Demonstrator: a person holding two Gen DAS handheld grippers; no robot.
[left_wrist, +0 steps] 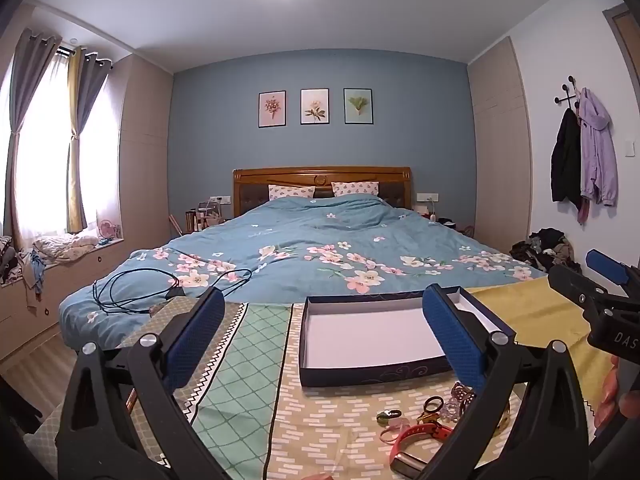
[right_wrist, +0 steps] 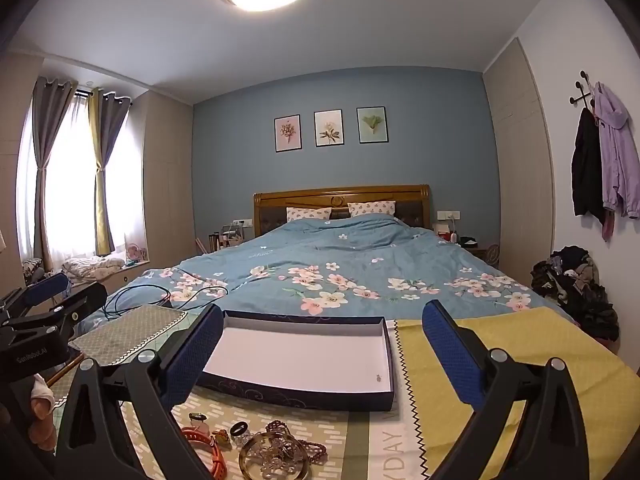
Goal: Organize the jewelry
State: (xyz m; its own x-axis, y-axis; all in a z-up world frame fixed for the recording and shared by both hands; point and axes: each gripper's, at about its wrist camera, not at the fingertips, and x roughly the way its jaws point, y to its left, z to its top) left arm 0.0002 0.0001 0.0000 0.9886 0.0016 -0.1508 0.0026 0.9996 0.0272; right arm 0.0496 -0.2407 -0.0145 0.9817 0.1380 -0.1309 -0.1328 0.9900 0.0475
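Right wrist view: tangled jewelry (right_wrist: 276, 446) before empty navy box (right_wrist: 304, 354); both hand-held grippers released.

"YDAY" on tablecloth (right_wrist: 394, 450); "GenRobot.AI" on left tongs (right_wrist: 44, 308).

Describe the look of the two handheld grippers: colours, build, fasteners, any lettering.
Both are alike. The left gripper and right gripper have black plastic bodies with triangular cut-outs and silver round fasteners. Each finger carries a long blue pad with a fine dotted texture. White lettering marks the bodies: "DAS" on the right one, seen from the left wrist, and "GenRobot.AI" on the left one.
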